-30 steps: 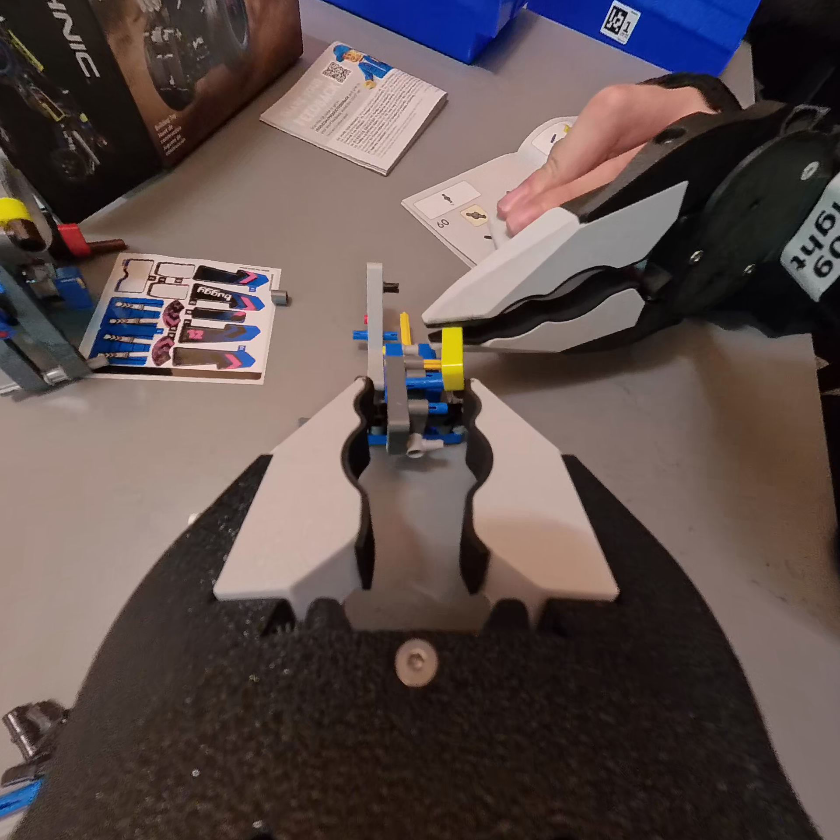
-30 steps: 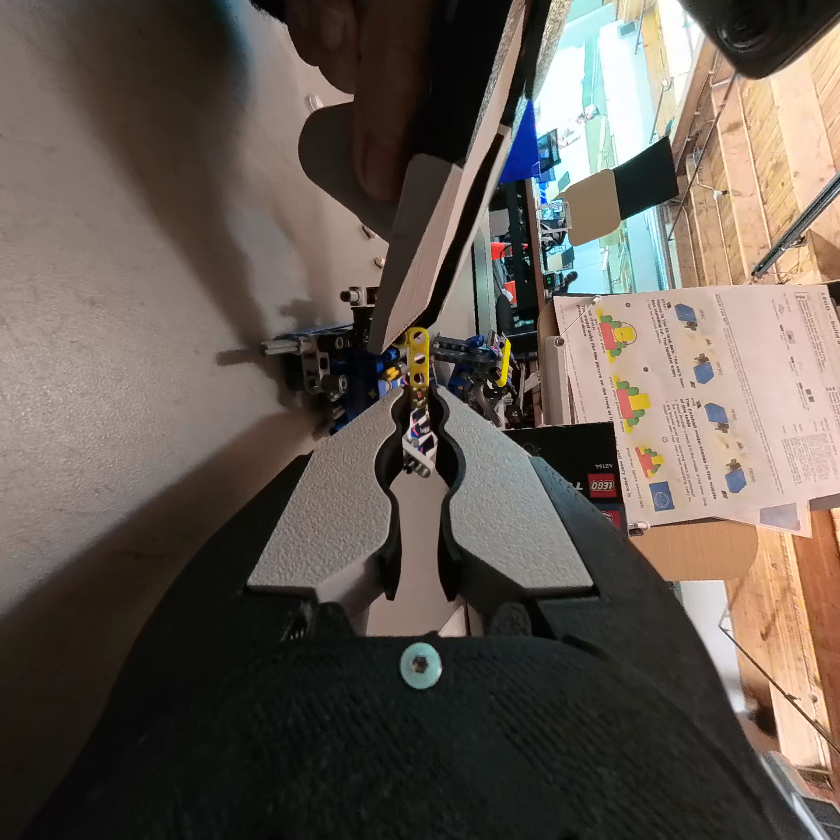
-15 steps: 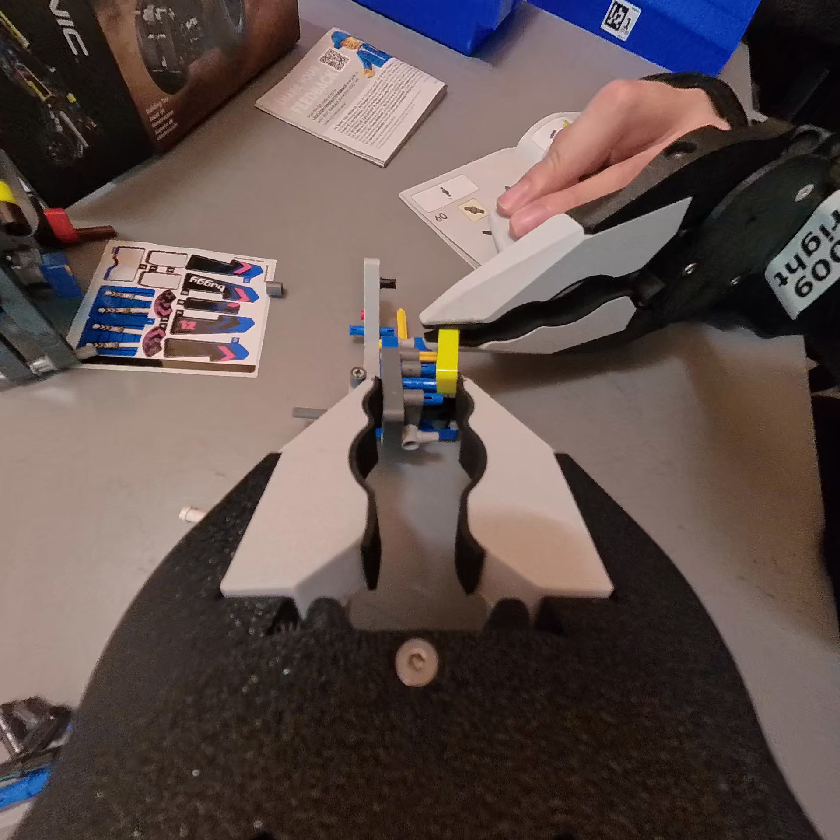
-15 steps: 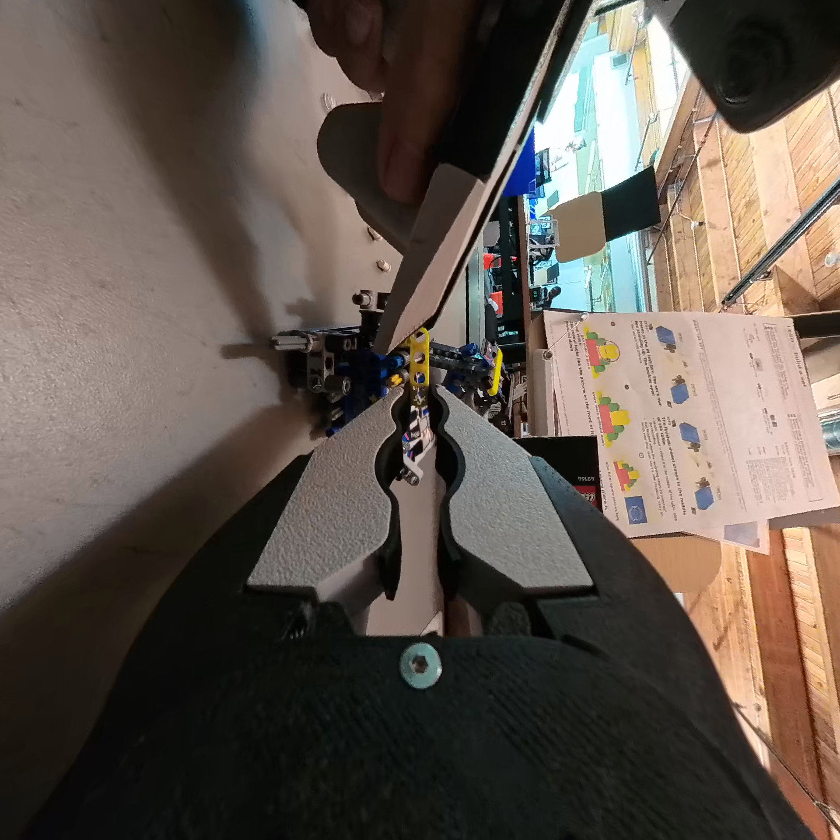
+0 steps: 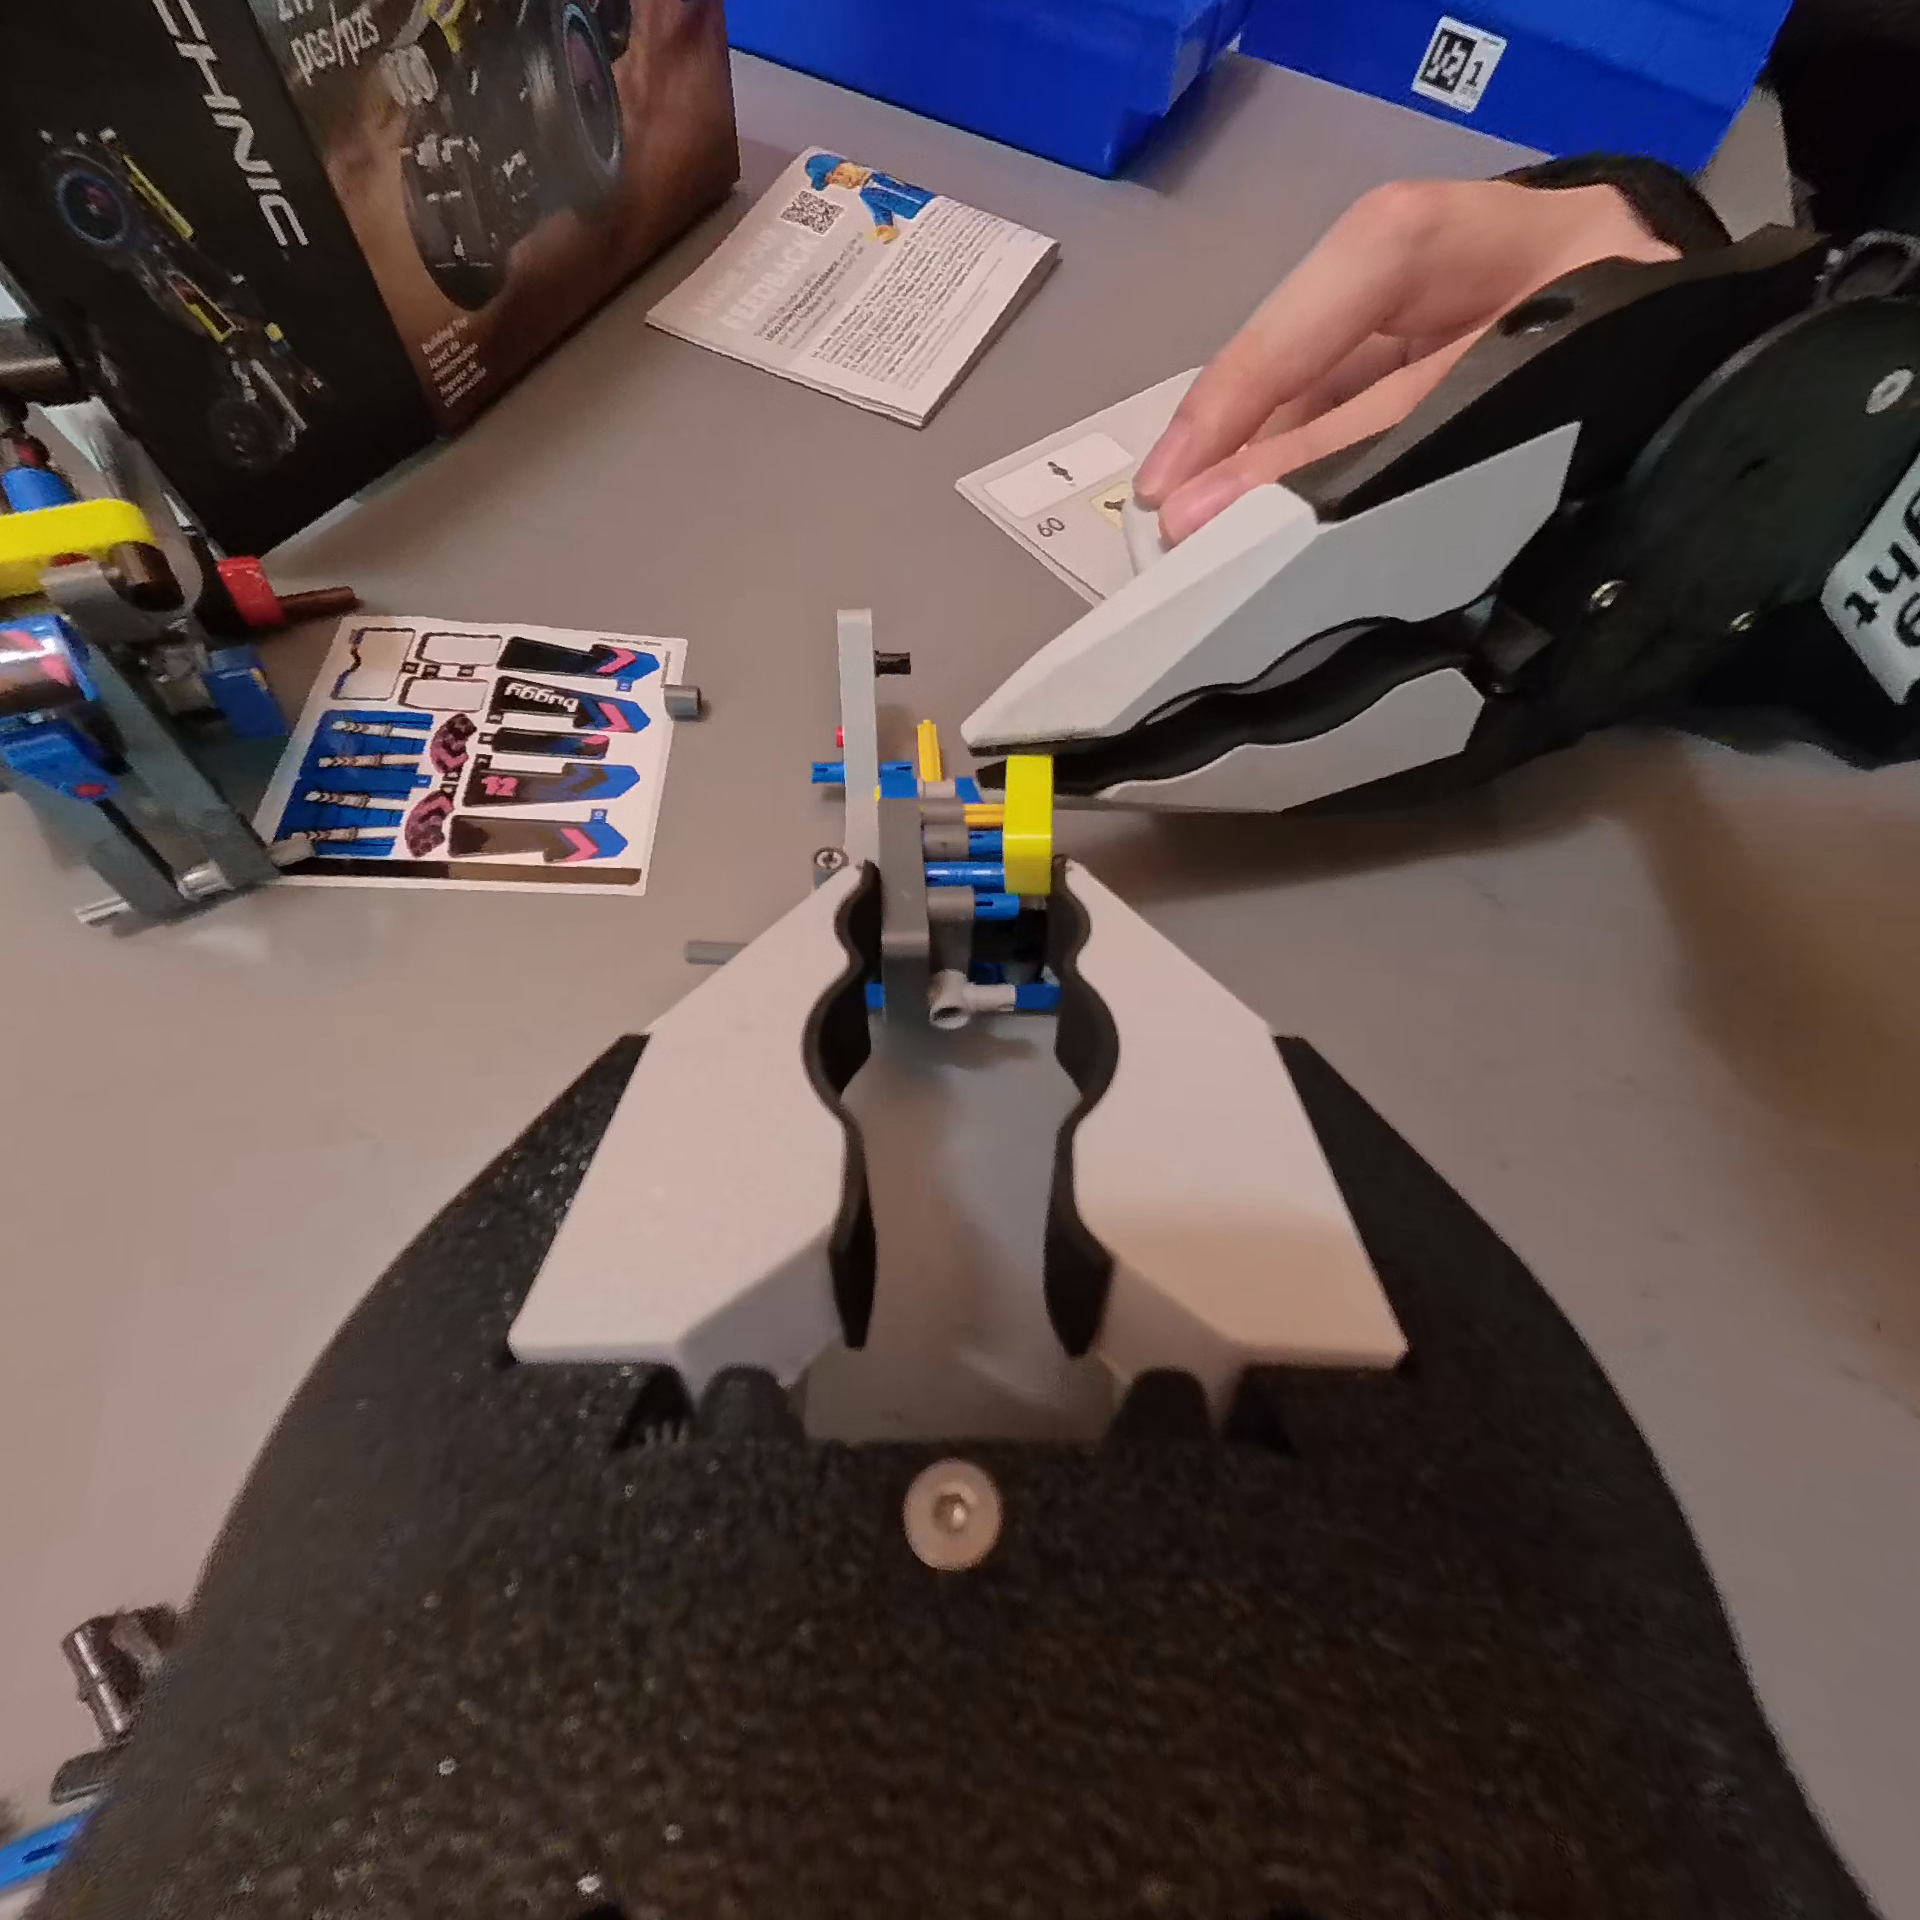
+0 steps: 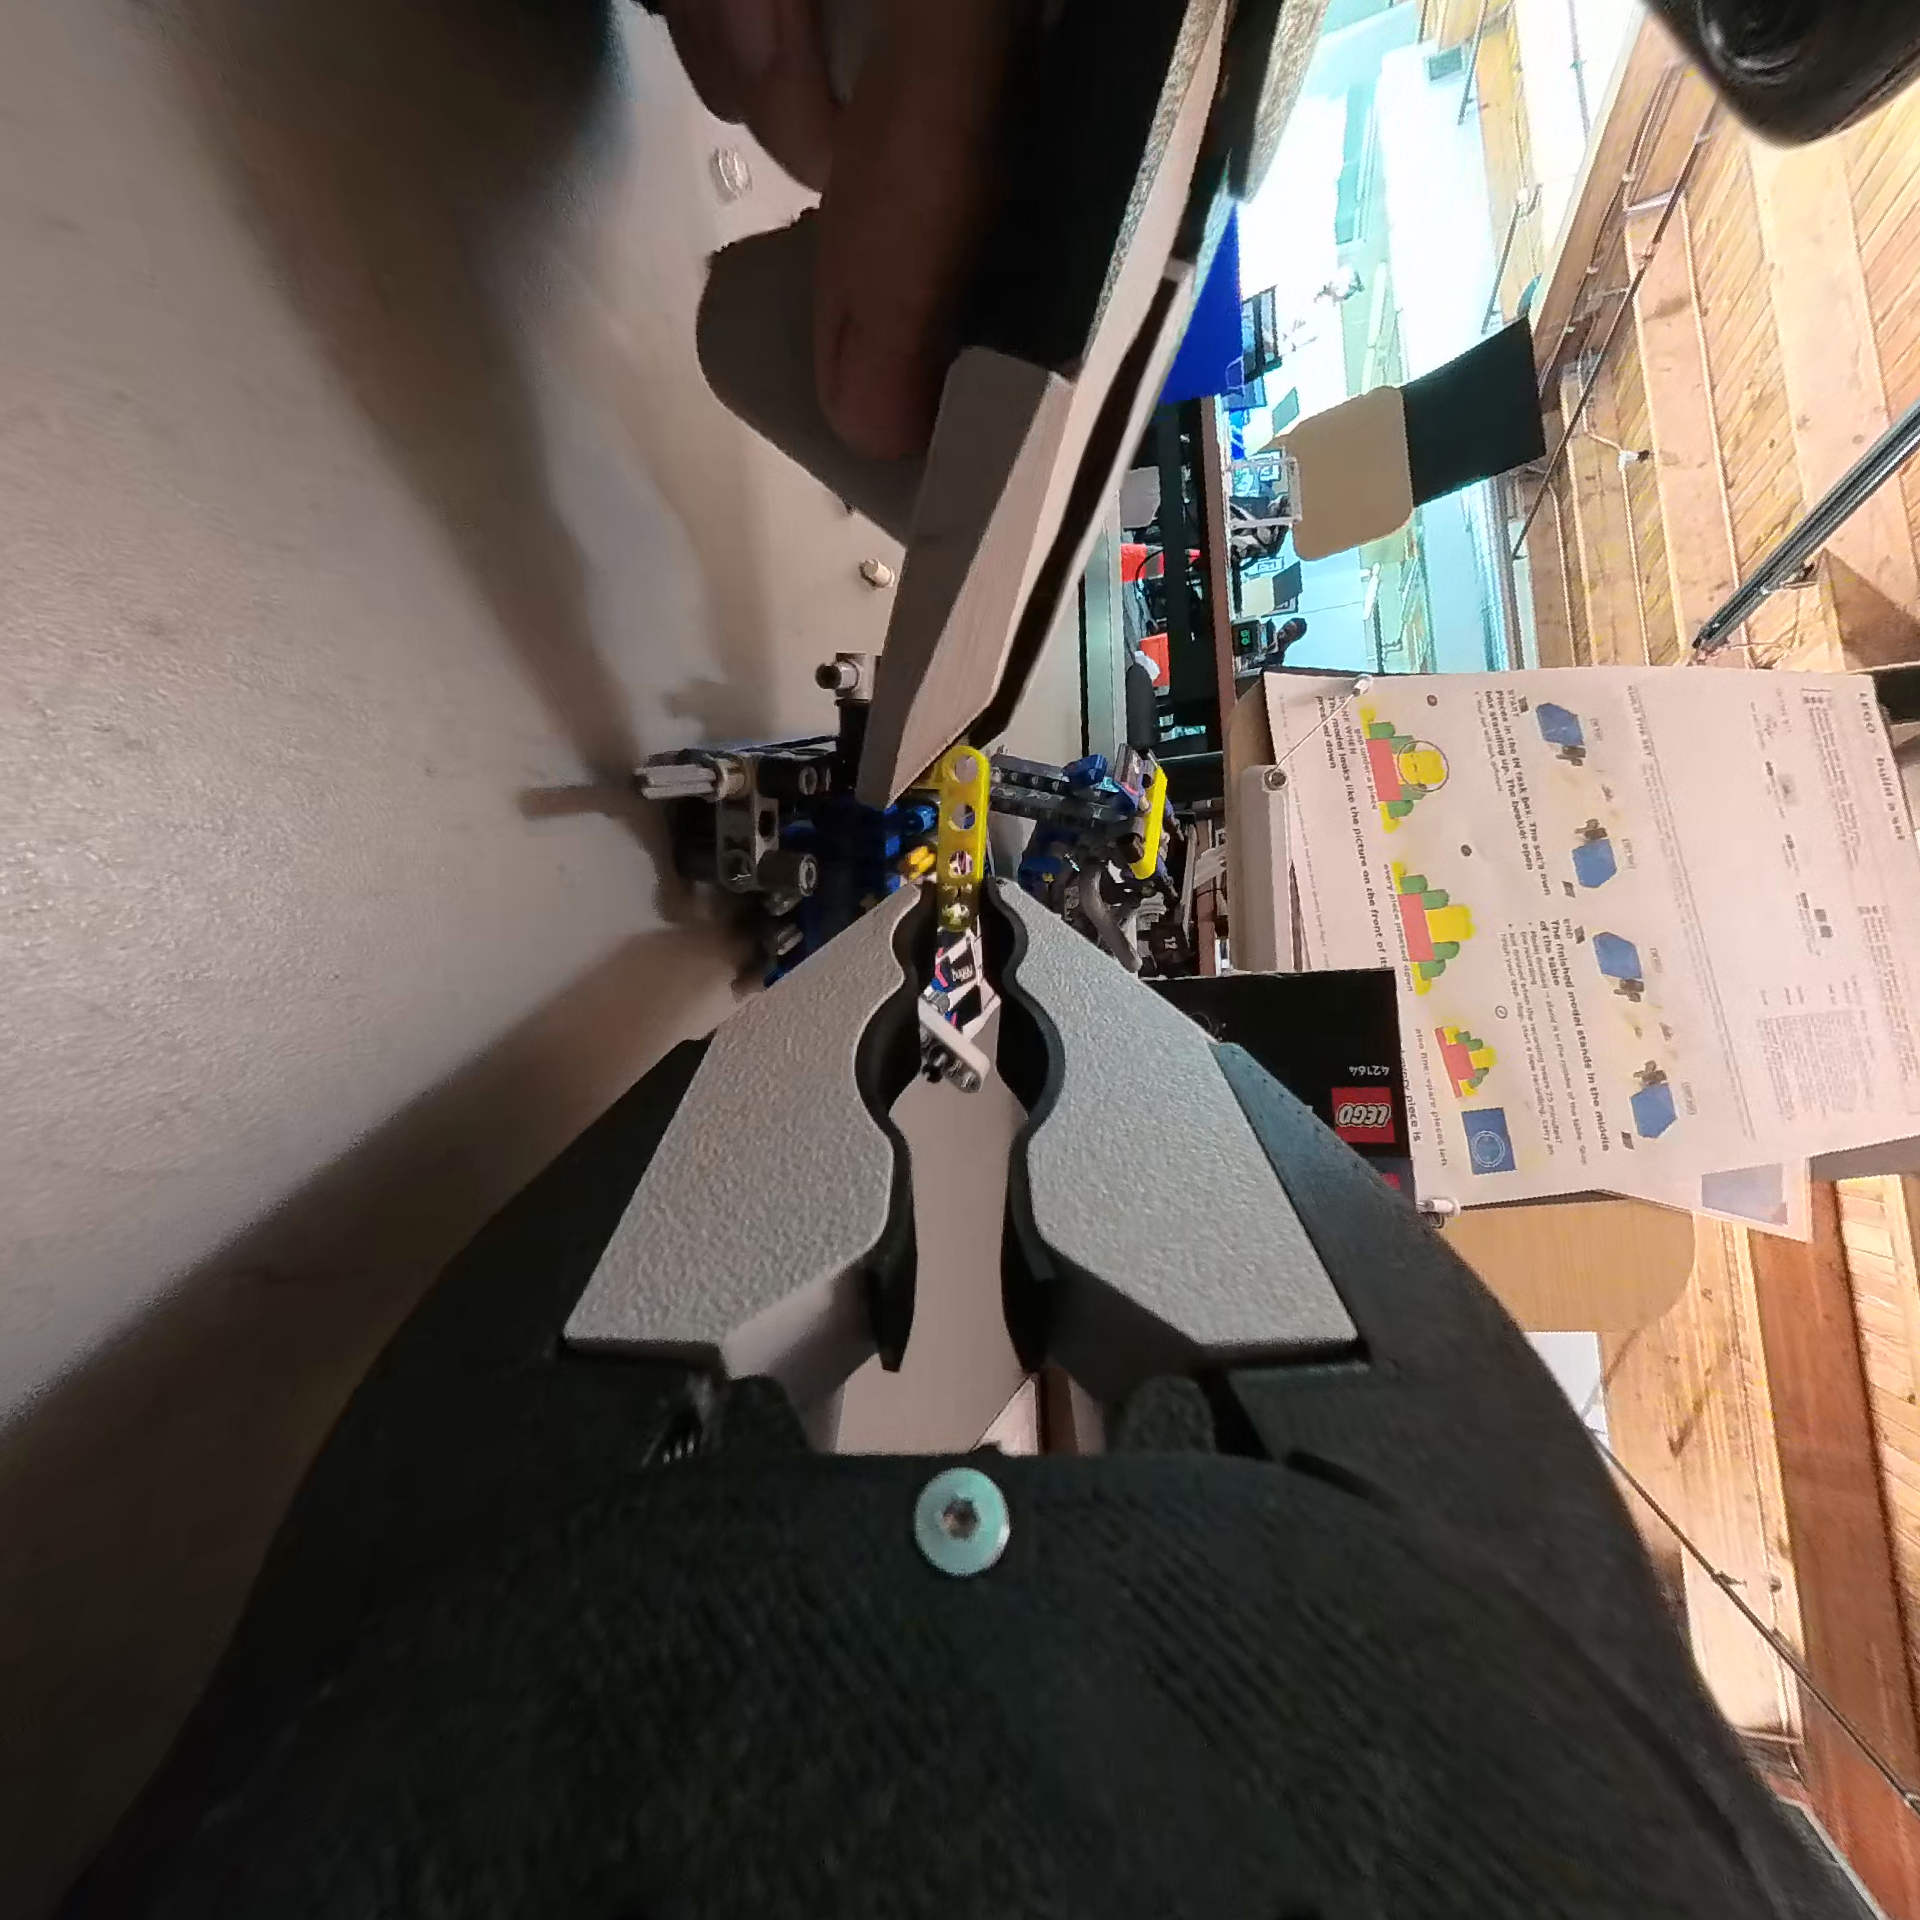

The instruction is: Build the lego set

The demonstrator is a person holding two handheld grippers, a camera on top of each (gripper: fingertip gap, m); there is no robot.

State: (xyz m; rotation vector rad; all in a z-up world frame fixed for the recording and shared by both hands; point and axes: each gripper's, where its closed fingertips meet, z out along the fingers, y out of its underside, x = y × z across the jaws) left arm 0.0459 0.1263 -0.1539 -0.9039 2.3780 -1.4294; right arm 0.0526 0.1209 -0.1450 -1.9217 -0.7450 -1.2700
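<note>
Lego assembly (image 5: 951,894) — between left tool's (image 5: 961,904) tips, right tool (image 5: 1023,774) on yellow beam (image 5: 1029,826)

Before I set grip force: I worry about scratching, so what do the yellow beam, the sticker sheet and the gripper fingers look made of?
Yellow beam: seemingly hard moulded plastic, smooth, with round pin holes. Sticker sheet: probably glossy printed film on white backing, lying flat. Fingers: grey shells, matte and finely grained, likely rigid plastic, with black wavy inner liners, possibly rubber.

Both grippers clamped — left (image 5: 961,914), right (image 6: 951,914).
</note>
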